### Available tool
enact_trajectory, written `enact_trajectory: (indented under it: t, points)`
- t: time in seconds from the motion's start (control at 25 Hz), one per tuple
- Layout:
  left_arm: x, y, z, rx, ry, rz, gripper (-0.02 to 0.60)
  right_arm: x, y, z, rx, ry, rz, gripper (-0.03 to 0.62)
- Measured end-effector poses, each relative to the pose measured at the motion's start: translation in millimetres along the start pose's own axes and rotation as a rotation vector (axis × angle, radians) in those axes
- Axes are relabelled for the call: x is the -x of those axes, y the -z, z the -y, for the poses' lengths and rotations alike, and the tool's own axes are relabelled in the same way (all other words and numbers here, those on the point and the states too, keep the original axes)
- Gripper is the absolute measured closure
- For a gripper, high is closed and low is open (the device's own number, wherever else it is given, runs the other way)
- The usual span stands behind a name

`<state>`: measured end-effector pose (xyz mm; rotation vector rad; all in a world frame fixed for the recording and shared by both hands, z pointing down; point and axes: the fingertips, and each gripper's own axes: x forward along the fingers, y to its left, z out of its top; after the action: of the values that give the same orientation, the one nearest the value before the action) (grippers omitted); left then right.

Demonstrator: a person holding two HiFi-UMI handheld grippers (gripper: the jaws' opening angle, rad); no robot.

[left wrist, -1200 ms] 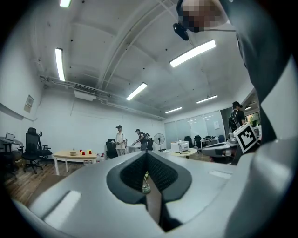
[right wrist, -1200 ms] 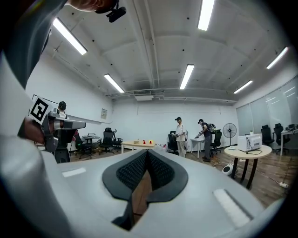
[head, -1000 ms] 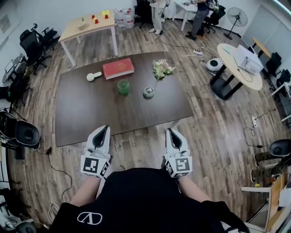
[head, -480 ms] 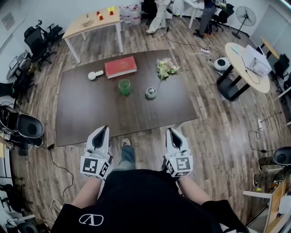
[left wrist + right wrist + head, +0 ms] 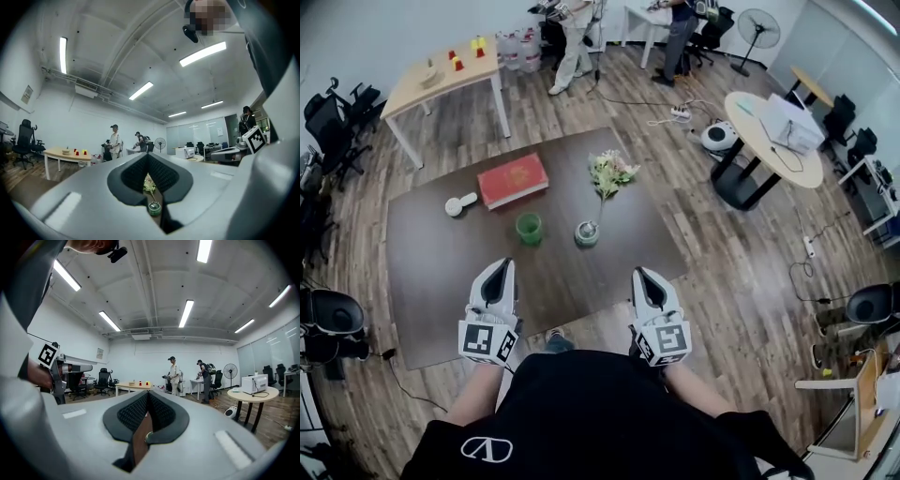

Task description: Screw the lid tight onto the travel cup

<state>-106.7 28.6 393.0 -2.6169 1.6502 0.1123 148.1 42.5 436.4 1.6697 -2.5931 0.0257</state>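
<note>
Green travel cup (image 5: 529, 228), upright and uncapped, near the middle of the dark desk (image 5: 441, 272). Round lid (image 5: 587, 233), green at the rim and grey on top, flat on the desk just to the cup's right, close by but not touching. Not yet joined.

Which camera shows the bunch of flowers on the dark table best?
The head view: the flowers show whole from above, over the dark table. The left gripper view catches only a small glimpse of them, low in the middle of its picture. The right gripper view does not show them.
</note>
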Motion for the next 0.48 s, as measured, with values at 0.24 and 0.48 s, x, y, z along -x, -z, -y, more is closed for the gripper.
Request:
enact_trajectory:
  t: [0.24, 0.48]
  points:
    - [-60, 8, -44, 0.002, 0.061, 0.007, 0.581, -67, -5, -1, 0.034, 0.019, -0.011, 0.588]
    - [-98, 18, -85, 0.027, 0.074, 0.0, 0.581, -121, -8, -10, 0.057, 0.023, -0.021, 0.588]
